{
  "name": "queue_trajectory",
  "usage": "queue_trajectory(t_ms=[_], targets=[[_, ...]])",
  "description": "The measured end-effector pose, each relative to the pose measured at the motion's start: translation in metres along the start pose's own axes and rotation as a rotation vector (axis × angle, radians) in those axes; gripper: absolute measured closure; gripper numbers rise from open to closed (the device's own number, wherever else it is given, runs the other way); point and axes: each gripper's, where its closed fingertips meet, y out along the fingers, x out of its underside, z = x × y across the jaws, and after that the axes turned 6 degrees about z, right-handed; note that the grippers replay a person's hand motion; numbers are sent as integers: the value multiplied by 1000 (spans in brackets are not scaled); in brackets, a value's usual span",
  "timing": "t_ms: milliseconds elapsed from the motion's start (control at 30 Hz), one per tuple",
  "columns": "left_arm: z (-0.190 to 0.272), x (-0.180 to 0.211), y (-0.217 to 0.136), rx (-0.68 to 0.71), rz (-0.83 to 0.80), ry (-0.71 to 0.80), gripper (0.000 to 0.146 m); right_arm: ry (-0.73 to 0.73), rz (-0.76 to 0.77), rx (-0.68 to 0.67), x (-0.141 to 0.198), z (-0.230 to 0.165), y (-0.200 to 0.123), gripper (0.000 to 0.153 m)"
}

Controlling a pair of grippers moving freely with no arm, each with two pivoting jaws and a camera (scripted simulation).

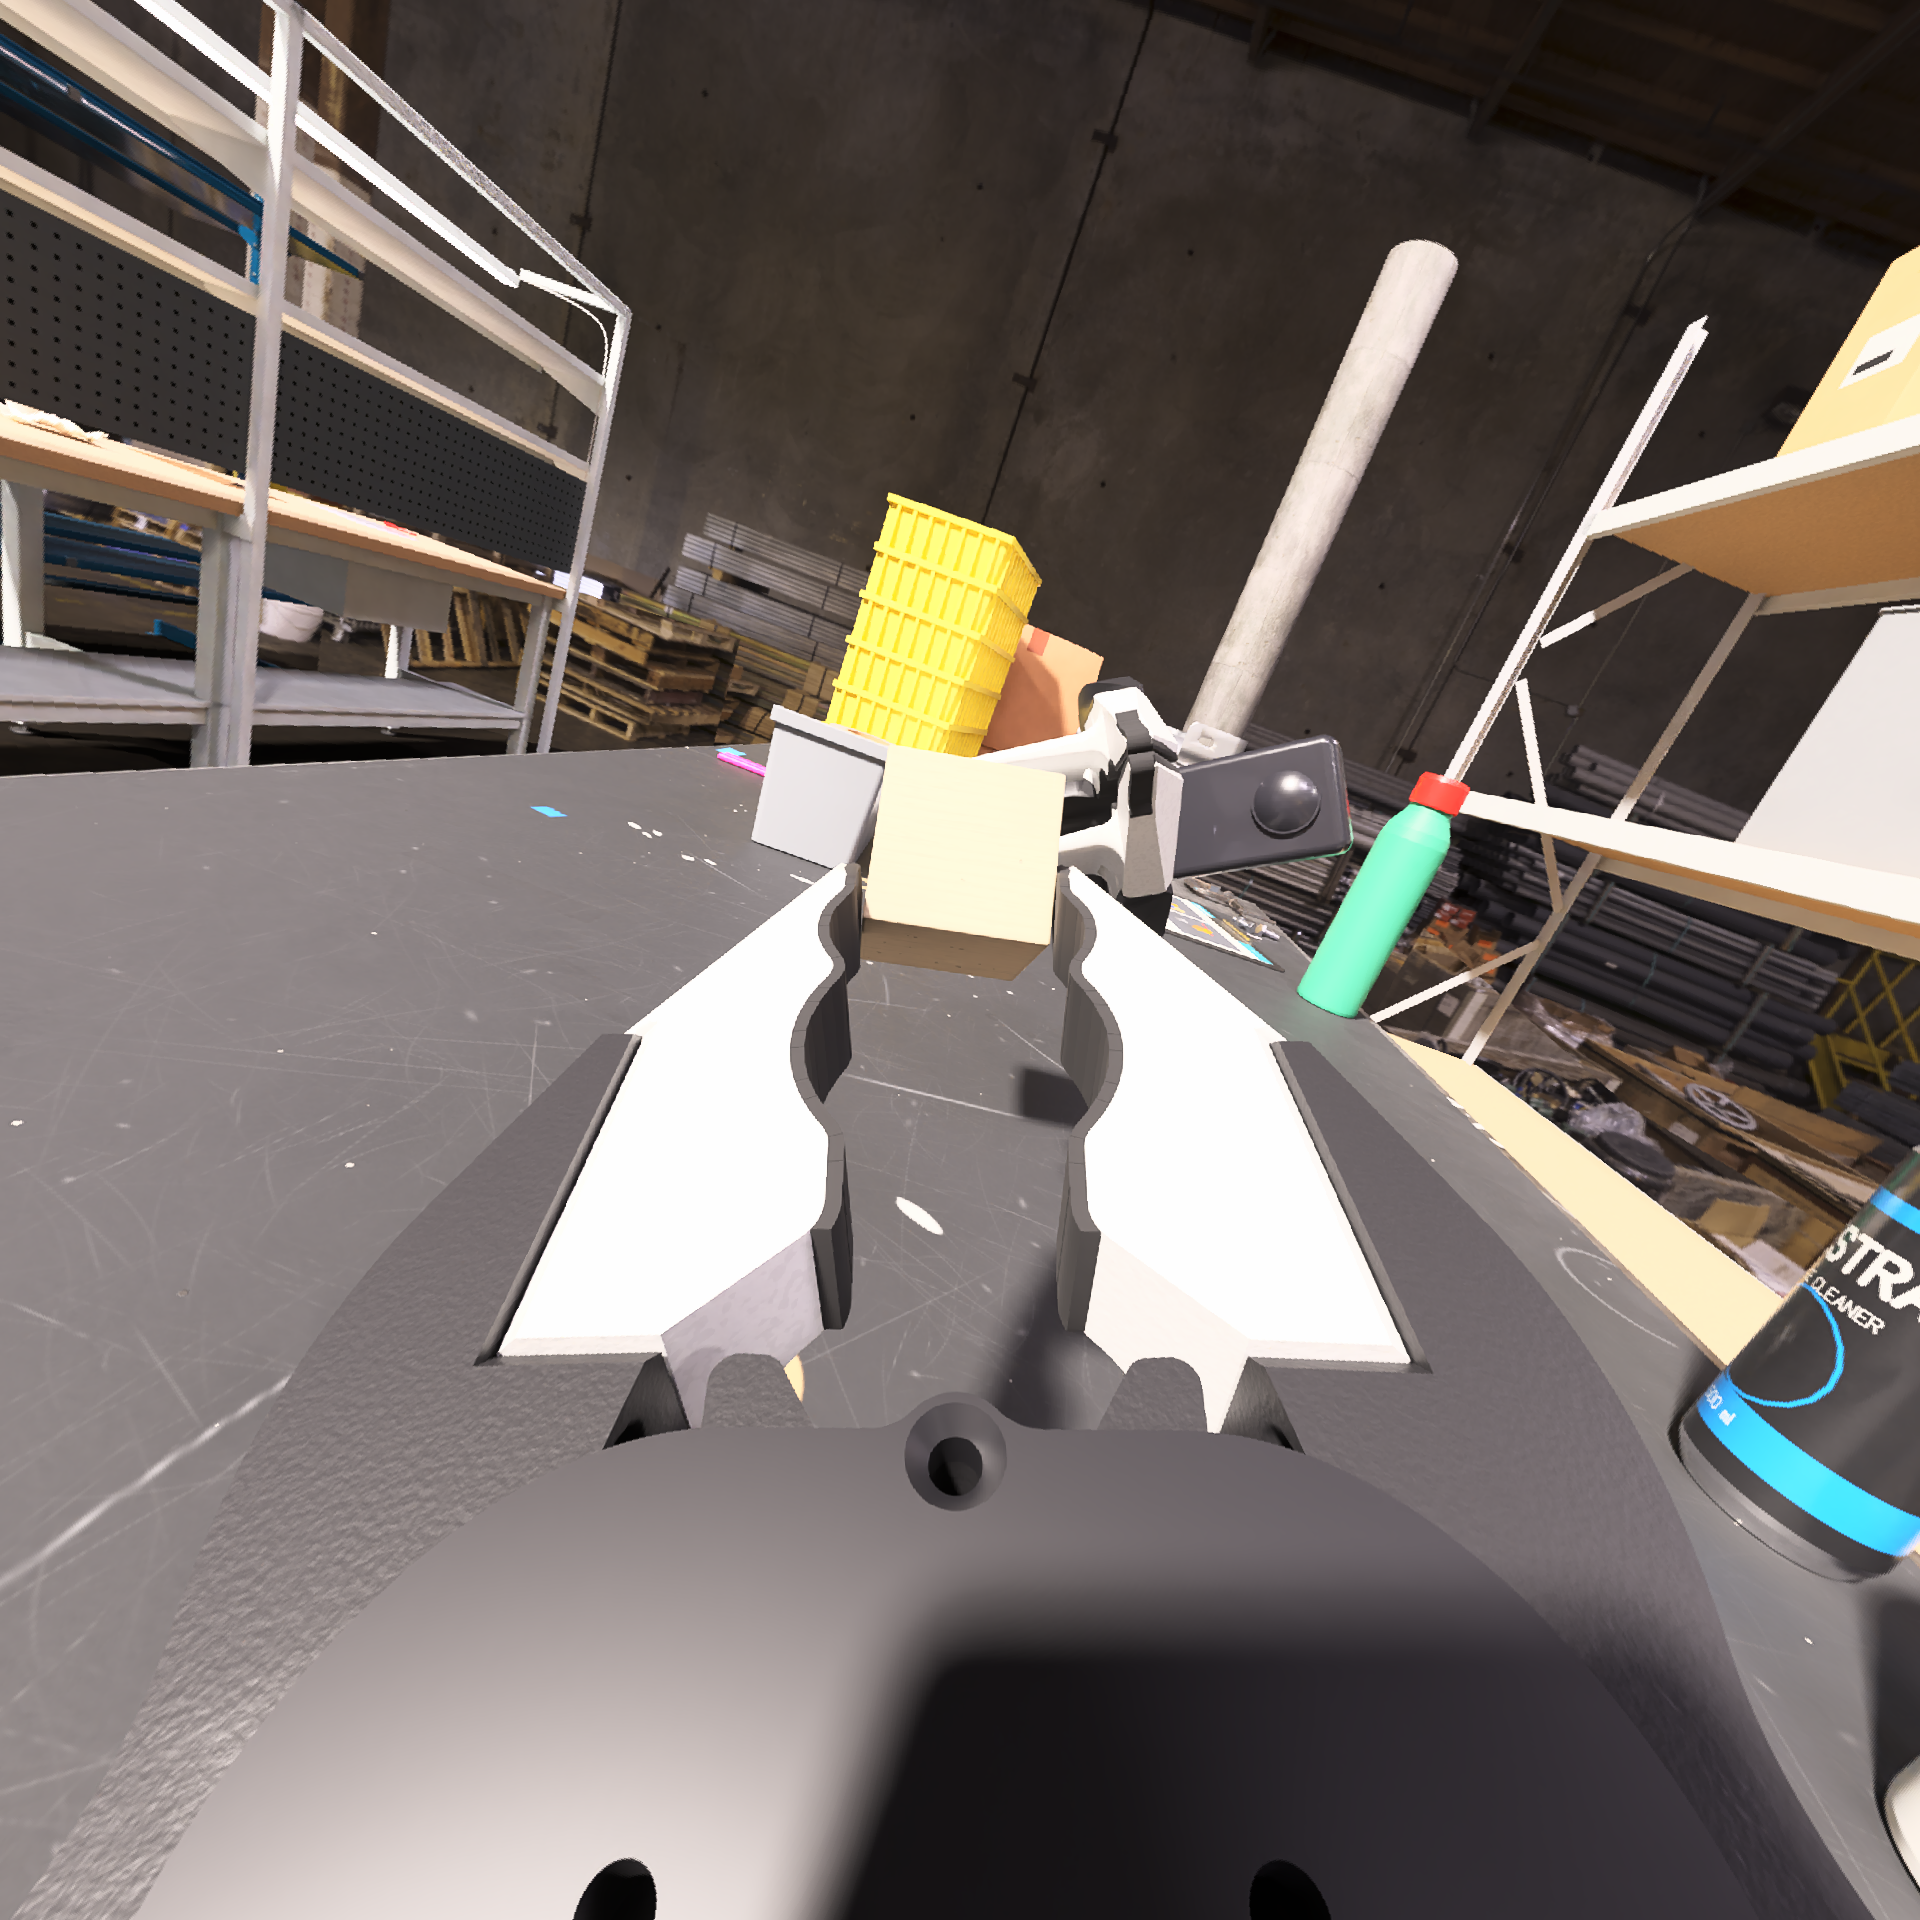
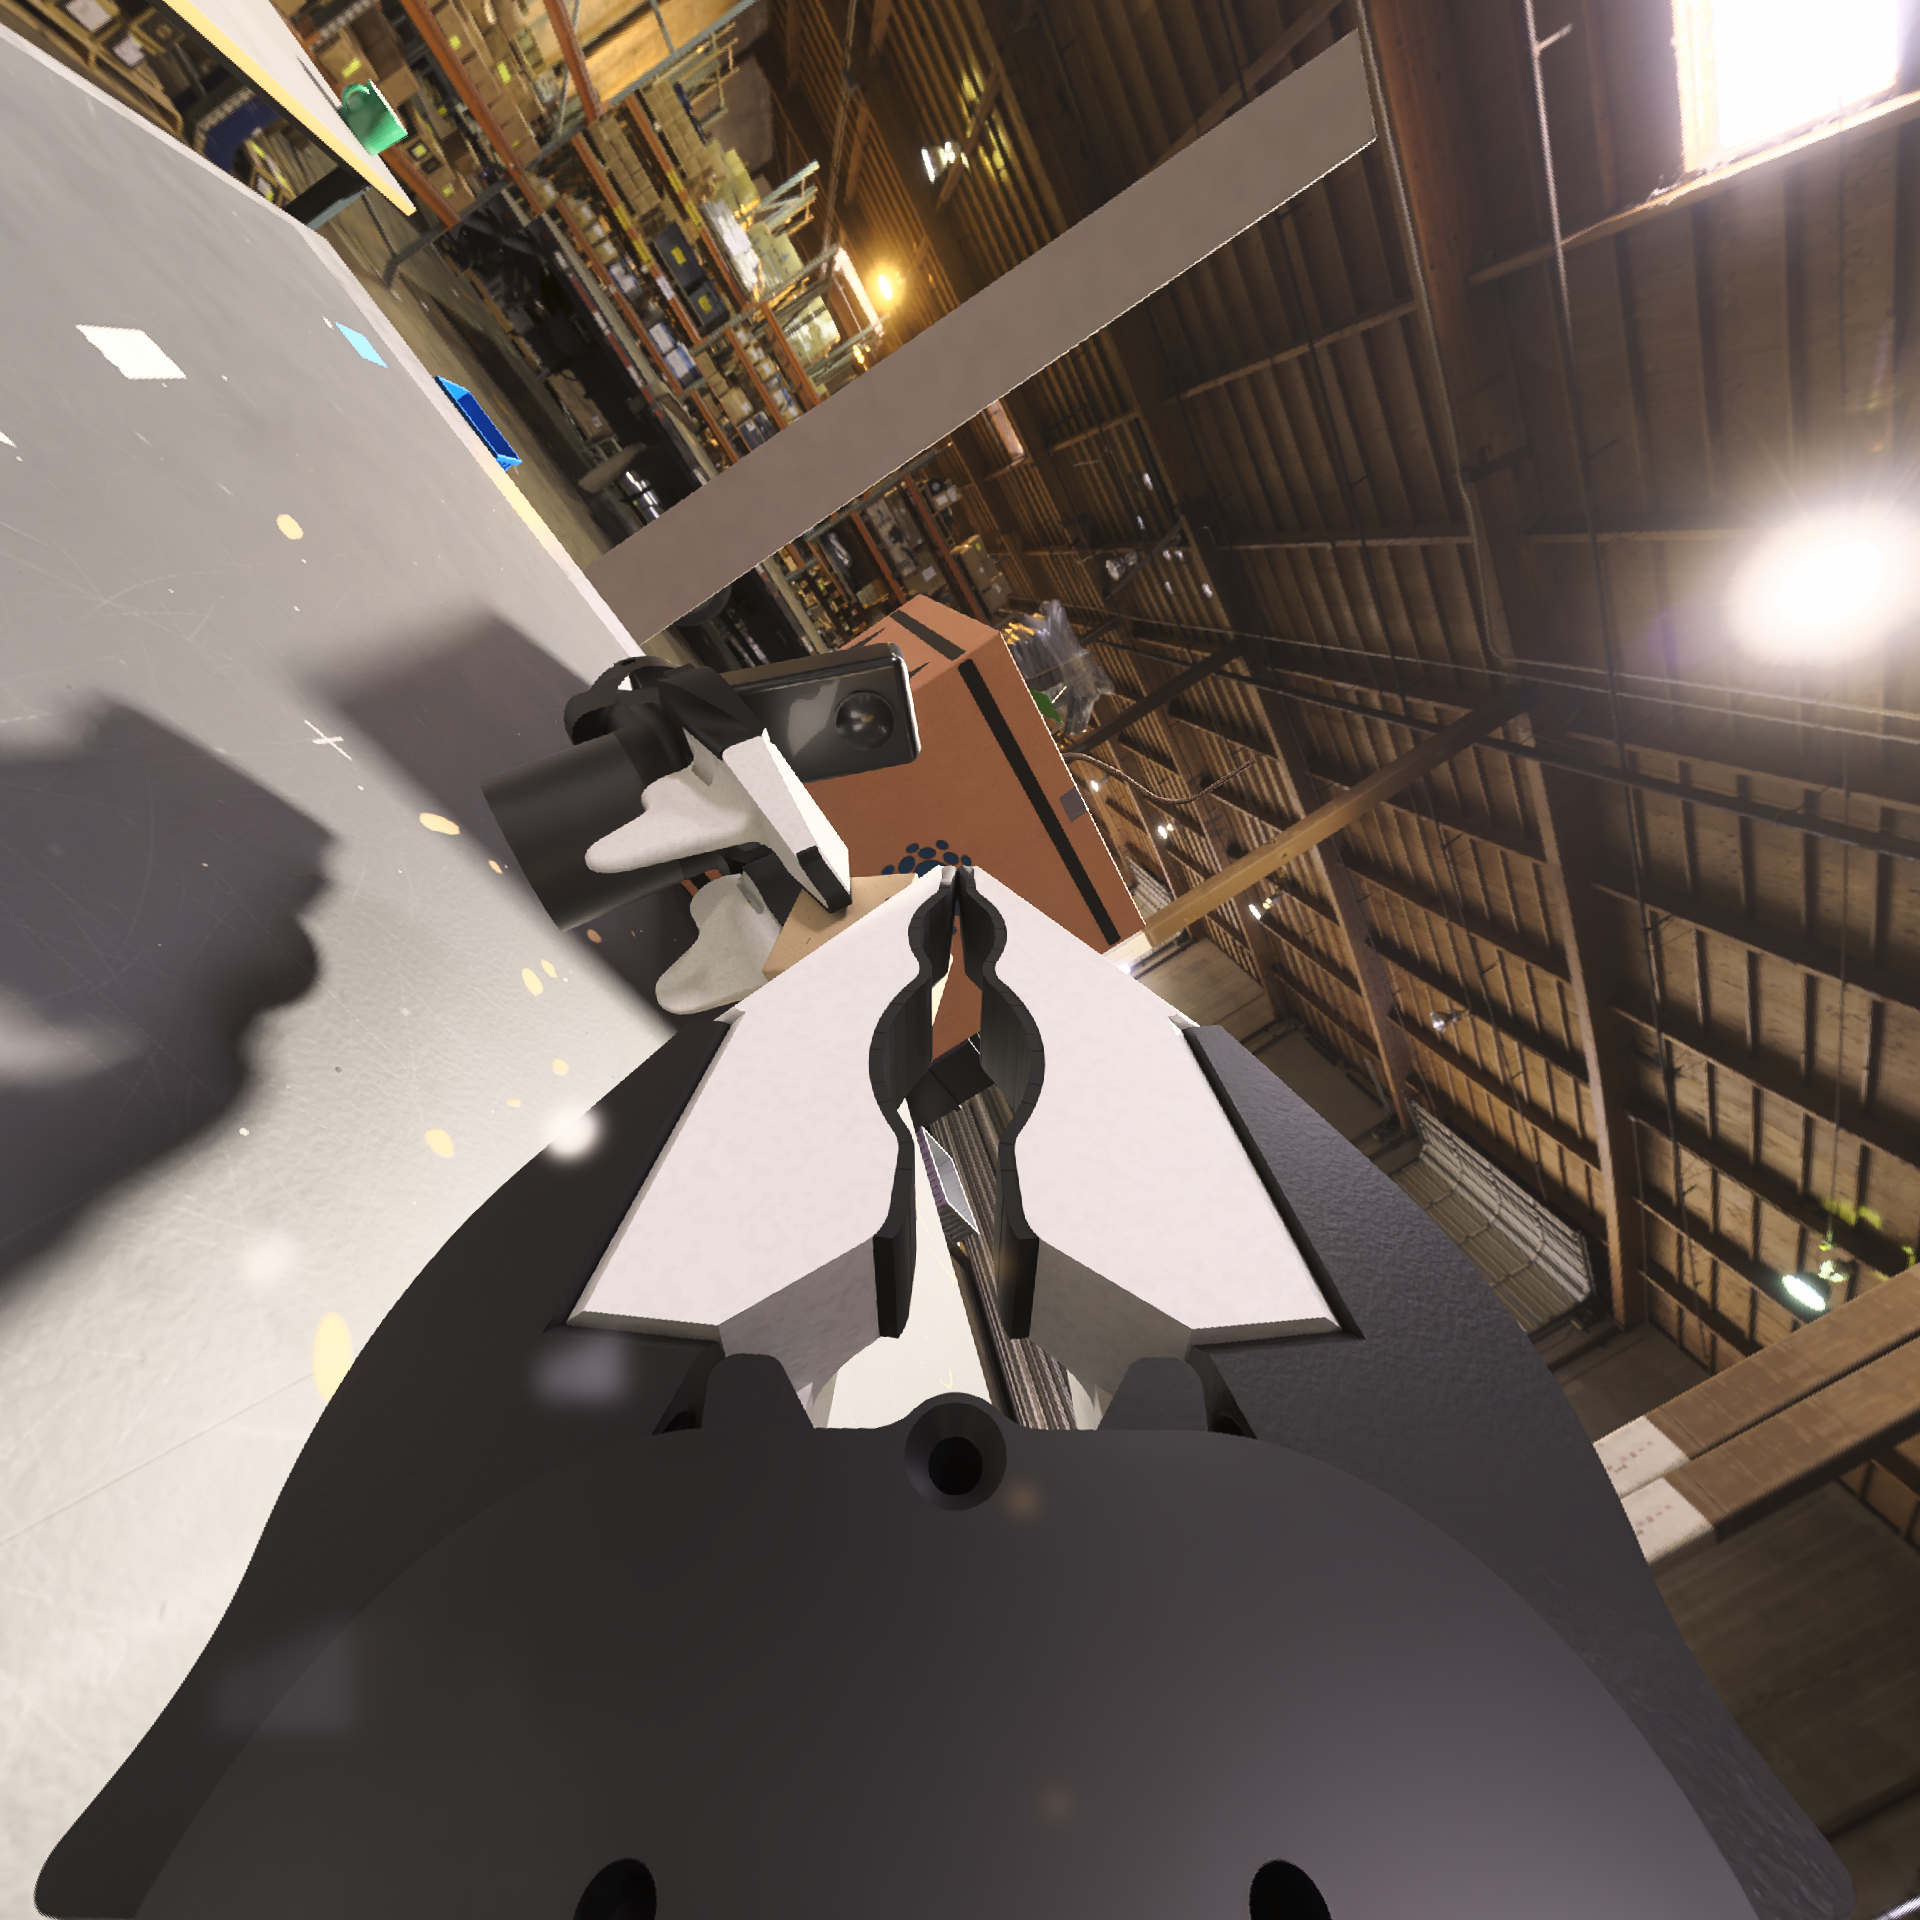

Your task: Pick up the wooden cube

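The pale wooden cube (image 1: pixel 961 852) sits between the tips of my left gripper (image 1: pixel 958 899), which is shut on it. The cube hangs a little above the dark scratched table (image 1: pixel 312 1039), with its shadow on the table below it. In the right wrist view the left gripper (image 2: pixel 790 904) shows from the side, with a tan corner of the cube (image 2: pixel 816 935) at its fingertips. My right gripper (image 2: pixel 956 883) is shut and empty, with its fingertips touching. It also shows just behind the cube in the left wrist view (image 1: pixel 1132 821).
A green bottle with a red cap (image 1: pixel 1371 904) stands near the table's right edge. A black can with blue bands (image 1: pixel 1818 1403) stands nearer on the right. A grey box (image 1: pixel 821 800), yellow crates (image 1: pixel 935 623) and a brown carton (image 2: pixel 966 769) are behind the cube. A white shelf rack (image 1: pixel 1714 644) is on the right.
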Motion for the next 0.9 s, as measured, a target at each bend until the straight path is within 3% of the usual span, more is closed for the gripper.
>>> queue_trajectory(t_ms=[900], targets=[[1,0,0,5,-3,3,109,3,-4,-21,1,-5,2,153]])
